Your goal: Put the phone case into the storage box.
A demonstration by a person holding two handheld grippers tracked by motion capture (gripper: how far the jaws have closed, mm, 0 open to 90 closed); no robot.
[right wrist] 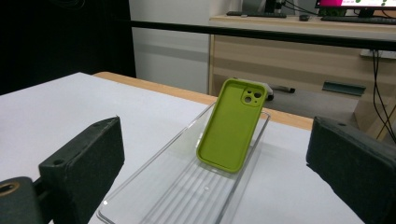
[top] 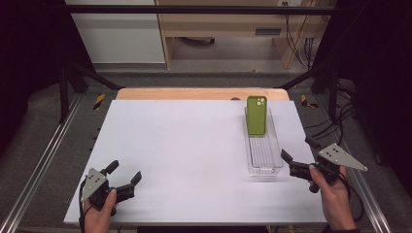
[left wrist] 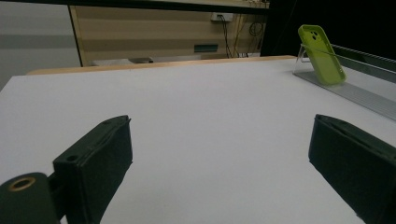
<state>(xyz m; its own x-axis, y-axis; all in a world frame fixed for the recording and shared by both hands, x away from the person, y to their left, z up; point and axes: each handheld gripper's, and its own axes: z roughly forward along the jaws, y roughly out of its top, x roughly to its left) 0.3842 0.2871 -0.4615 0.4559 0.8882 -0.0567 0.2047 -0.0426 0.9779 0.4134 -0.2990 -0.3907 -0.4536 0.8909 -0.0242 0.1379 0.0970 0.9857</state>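
Observation:
A green phone case (top: 256, 114) leans upright against the far end of a clear plastic tray (top: 272, 160) on the right side of the white table (top: 184, 145). My right gripper (top: 298, 153) is open just right of the tray's near end, nothing between its jaws. In the right gripper view the green phone case (right wrist: 232, 125) stands ahead in the clear tray (right wrist: 154, 186). My left gripper (top: 124, 174) is open near the table's front left corner, holding nothing. The left gripper view shows the green phone case (left wrist: 322, 55) far off to the right.
A wooden strip (top: 201, 93) runs along the table's far edge. Metal rails (top: 43, 155) flank the table on both sides. Beyond the table stand a desk and cables (top: 296, 39). The white surface between the grippers is bare.

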